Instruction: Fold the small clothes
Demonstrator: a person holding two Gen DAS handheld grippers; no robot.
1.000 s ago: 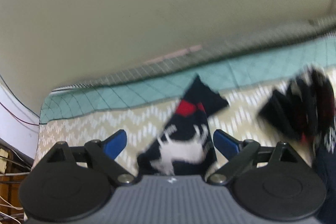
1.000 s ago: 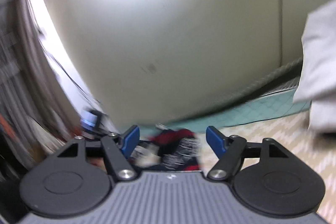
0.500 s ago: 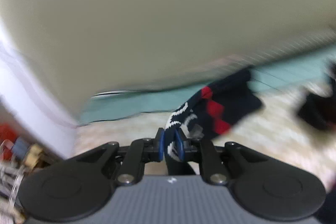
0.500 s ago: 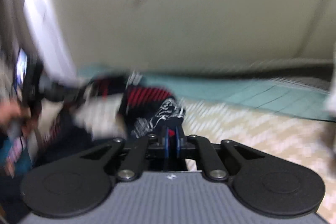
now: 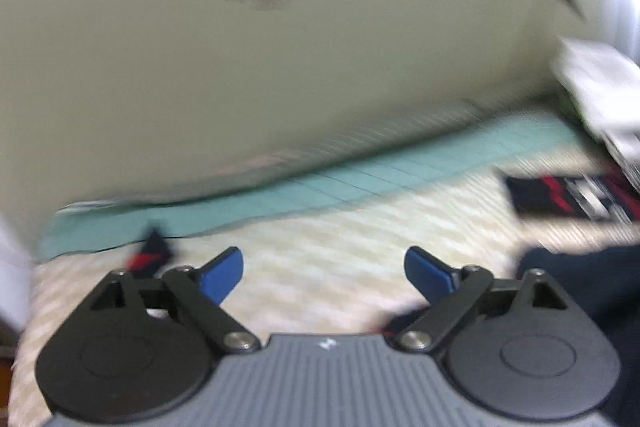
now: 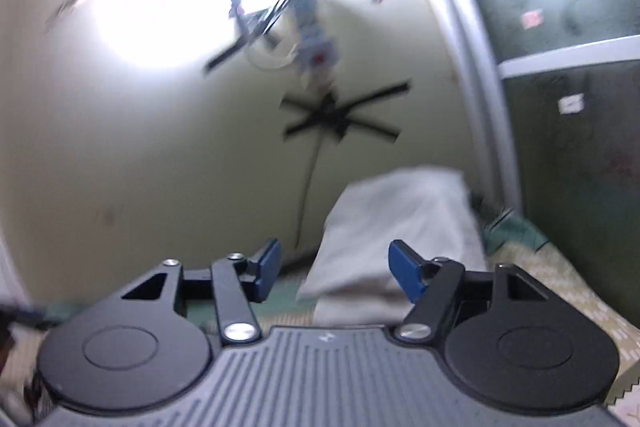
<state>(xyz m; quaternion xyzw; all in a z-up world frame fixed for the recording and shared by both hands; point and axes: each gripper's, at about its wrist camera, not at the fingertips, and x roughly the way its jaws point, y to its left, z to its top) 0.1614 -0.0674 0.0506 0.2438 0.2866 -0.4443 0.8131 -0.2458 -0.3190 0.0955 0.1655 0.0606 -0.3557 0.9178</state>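
The left tool (image 5: pixel 323 273) is opening, jaws spread with nothing between them, released so the sock can lie on the bed (image 5: pixel 340 247). The right tool (image 6: pixel 335 269) is opening too, empty, aimed at a grey pillow (image 6: pixel 400 223). A folded dark sock (image 5: pixel 568 199) rests far right; a scrap of another sock (image 5: pixel 150 255) peeks left. Half a second earlier both tools were pinching the socks.
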